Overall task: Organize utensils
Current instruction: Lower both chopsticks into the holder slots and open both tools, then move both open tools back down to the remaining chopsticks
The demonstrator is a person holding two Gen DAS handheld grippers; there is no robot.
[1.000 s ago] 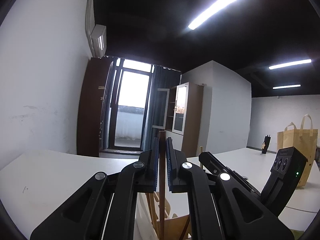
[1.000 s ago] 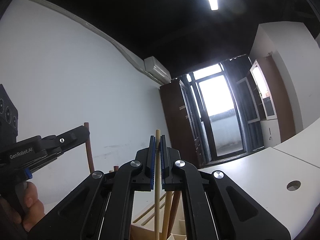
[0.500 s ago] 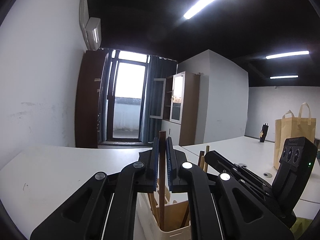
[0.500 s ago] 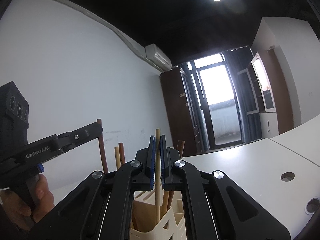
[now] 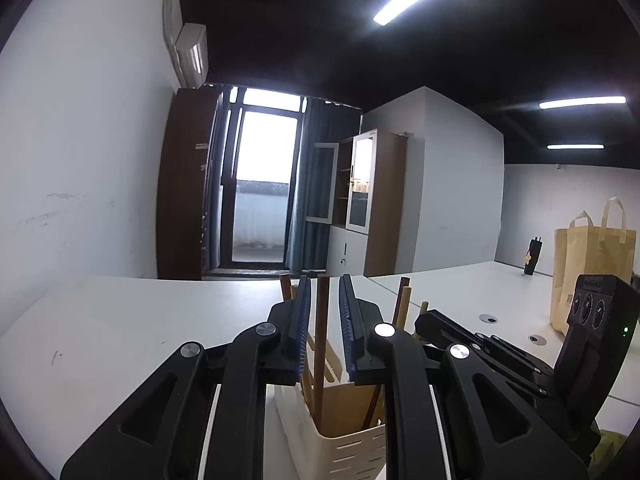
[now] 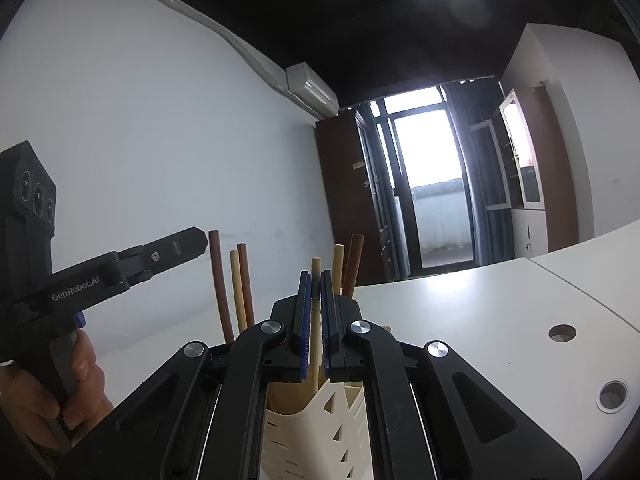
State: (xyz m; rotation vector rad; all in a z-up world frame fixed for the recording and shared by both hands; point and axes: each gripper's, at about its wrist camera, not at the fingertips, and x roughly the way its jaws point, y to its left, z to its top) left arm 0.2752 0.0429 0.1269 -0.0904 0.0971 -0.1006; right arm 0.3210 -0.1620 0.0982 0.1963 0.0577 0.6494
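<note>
A cream slotted utensil holder (image 5: 352, 436) stands on the white table just below both grippers; it also shows in the right wrist view (image 6: 316, 436). My left gripper (image 5: 324, 300) is open, and a dark brown stick (image 5: 321, 340) stands loose between its jaws, its lower end in the holder. My right gripper (image 6: 315, 300) is shut on a light wooden stick (image 6: 316, 336) that reaches down into the holder. Several more brown and light sticks (image 6: 240, 288) stand in the holder. The left gripper (image 6: 176, 248) shows from the side in the right wrist view.
The white table (image 5: 120, 320) spreads around the holder, with cable holes (image 6: 562, 333) on the right. A brown paper bag (image 5: 592, 272) and a small dark object (image 5: 531, 258) stand far right. A wall, a balcony door and cabinets lie behind.
Both grippers have come down over the holder with their sticks. The left gripper's jaws have opened and let go of the dark brown stick. The right gripper stays shut on the light stick.
</note>
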